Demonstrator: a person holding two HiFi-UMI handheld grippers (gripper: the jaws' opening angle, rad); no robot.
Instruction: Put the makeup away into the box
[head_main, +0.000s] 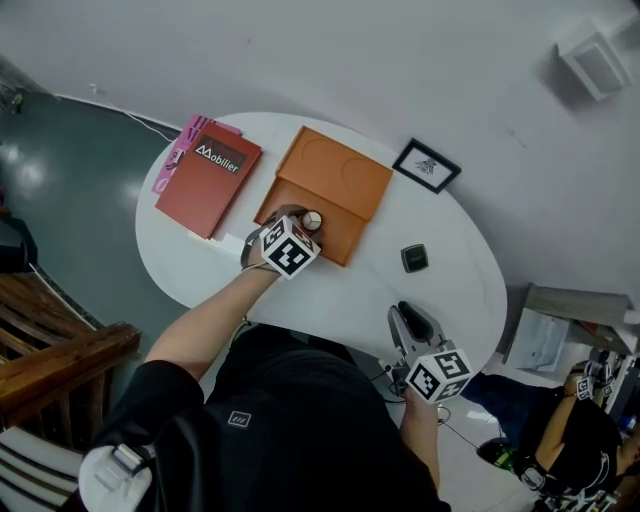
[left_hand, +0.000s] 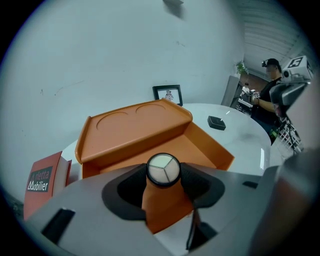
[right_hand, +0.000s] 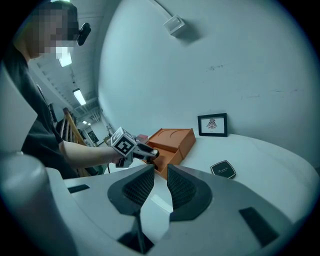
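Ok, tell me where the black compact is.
Head view: the compact lies on the table right of the orange box, between the picture frame and the right gripper.

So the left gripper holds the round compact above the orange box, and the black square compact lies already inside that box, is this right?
Not quite. The black square compact lies on the white table, outside the orange box, as the head view shows. The left gripper does hold the round compact above that box.
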